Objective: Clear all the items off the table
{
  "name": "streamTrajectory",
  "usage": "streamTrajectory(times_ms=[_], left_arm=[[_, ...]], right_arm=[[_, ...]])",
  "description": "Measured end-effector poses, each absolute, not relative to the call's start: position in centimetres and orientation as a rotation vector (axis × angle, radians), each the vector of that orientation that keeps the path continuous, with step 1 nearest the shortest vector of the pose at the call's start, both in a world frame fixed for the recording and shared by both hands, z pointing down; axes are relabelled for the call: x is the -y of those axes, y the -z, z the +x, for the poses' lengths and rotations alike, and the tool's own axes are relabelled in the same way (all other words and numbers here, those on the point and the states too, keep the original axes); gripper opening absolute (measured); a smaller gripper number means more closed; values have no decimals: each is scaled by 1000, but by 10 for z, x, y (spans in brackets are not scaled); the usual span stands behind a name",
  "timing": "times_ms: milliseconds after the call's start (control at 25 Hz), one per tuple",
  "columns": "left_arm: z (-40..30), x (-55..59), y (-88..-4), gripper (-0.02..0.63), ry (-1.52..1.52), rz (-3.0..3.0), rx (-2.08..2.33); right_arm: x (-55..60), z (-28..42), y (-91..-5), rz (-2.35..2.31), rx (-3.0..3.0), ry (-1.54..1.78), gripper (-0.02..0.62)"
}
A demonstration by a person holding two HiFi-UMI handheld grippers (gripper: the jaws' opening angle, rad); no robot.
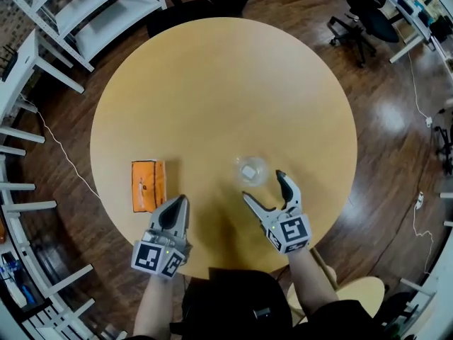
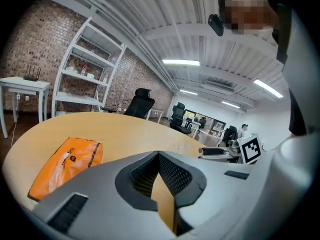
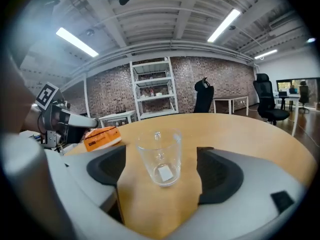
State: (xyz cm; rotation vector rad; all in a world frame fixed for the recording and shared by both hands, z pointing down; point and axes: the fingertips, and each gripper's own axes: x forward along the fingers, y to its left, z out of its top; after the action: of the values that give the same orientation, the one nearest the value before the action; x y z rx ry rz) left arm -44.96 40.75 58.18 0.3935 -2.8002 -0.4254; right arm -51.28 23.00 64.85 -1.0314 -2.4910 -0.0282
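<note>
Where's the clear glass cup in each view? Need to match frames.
Head view: clear glass cup on the round wooden table, right of centre, ahead of the right gripper.
Left gripper view: faint glint mid-frame above the jaws, probably it.
Right gripper view: centre, between the open jaws, untouched.
Shared landmark: orange flat packet, left of the cup everywhere.

Brick-walled office: swivel chairs [image 1: 373, 14], shelving [image 3: 154, 97]

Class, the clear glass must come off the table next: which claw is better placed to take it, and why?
The right claw stands open, with the glass upright just ahead of its jaws, untouched. The left claw is shut and sits nearer the orange packet.
</note>
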Motion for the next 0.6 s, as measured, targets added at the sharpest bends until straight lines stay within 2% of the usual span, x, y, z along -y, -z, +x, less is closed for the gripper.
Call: streamTrajectory(times_ms=[320,600], left_arm=[[-459,-411,-603,5,611,450,2706],[-460,-406,-611,5,617,509,2649]], right_arm=[[-255,-525,-670,-1128,2533,116,454],[-271,-539,-666,-1183,2581,117,454]])
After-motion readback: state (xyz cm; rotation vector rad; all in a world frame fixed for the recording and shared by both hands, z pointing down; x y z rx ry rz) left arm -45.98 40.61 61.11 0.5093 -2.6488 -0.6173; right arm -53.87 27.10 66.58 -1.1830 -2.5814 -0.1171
